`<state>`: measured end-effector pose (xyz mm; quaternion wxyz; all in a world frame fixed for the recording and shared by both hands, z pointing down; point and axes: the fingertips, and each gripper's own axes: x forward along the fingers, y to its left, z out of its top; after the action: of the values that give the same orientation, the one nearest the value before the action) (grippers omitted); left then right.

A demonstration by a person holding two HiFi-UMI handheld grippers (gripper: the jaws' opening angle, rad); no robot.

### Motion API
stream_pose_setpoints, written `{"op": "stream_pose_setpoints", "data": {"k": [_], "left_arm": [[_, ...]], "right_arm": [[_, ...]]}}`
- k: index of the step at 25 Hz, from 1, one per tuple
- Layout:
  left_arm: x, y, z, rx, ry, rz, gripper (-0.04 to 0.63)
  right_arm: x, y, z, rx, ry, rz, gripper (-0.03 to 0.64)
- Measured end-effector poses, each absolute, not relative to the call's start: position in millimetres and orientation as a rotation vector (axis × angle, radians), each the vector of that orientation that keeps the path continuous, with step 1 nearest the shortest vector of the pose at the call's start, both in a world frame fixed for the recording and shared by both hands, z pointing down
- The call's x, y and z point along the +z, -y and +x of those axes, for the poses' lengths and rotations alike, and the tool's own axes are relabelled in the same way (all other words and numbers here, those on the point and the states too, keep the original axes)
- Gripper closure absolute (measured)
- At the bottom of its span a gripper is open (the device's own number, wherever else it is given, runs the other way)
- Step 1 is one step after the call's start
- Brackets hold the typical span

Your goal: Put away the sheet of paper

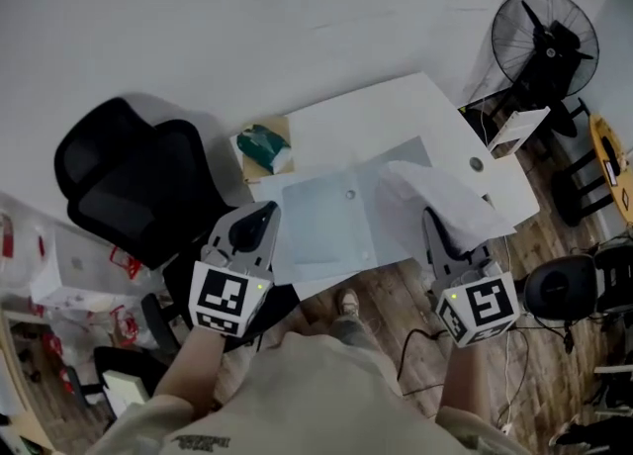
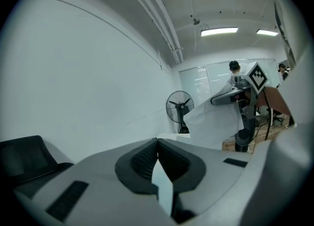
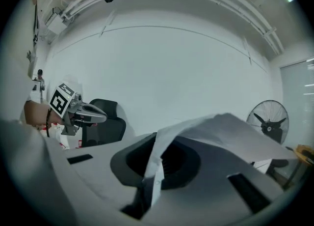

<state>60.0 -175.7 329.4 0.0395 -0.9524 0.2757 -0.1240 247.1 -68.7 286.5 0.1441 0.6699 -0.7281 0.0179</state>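
A white sheet of paper (image 1: pixel 435 196) hangs crumpled and lifted above the right part of the white desk (image 1: pixel 376 112). My right gripper (image 1: pixel 431 218) is shut on its near edge, and in the right gripper view the paper (image 3: pixel 221 127) drapes over my jaws (image 3: pixel 158 144). A pale, see-through folder (image 1: pixel 321 221) lies over the desk's near edge. The left gripper (image 1: pixel 265 212) is shut on the folder's left side; the folder's thin bluish edge (image 2: pixel 165 190) is pinched in the jaws (image 2: pixel 157 144). Paper and folder overlap near the middle.
A black office chair (image 1: pixel 129 176) stands left of the desk. A green object on a brown pad (image 1: pixel 264 146) sits at the desk's left corner. A standing fan (image 1: pixel 549 43) and a black stool (image 1: pixel 559 290) are to the right, with cables on the wooden floor.
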Motion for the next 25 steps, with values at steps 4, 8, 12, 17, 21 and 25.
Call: {"op": "stream_pose_setpoints", "data": {"k": [4, 8, 12, 17, 21, 25], "left_arm": [[333, 194, 66, -0.416, -0.988, -2.893, 0.575], [338, 208, 71, -0.456, -1.118, -2.866, 0.575], [350, 216, 72, -0.51, -1.244, -2.841, 0.575], [380, 221, 71, -0.59, -1.395, -2.81, 0.575], [406, 221, 68, -0.671, -1.494, -2.792, 0.575], [428, 216, 64, -0.666, -1.571, -2.844, 0.575]], "right_arm": [[295, 105, 257, 0.066, 2.198, 1.768, 0.594], [298, 136, 255, 0.057, 2.326, 1.587, 0.594], [297, 153, 240, 0.067, 2.528, 1.369, 0.594], [334, 171, 235, 0.224, 2.679, 1.141, 0.594], [406, 192, 243, 0.449, 2.664, 1.029, 0.594], [498, 203, 253, 0.674, 2.527, 0.957, 0.594]]}}
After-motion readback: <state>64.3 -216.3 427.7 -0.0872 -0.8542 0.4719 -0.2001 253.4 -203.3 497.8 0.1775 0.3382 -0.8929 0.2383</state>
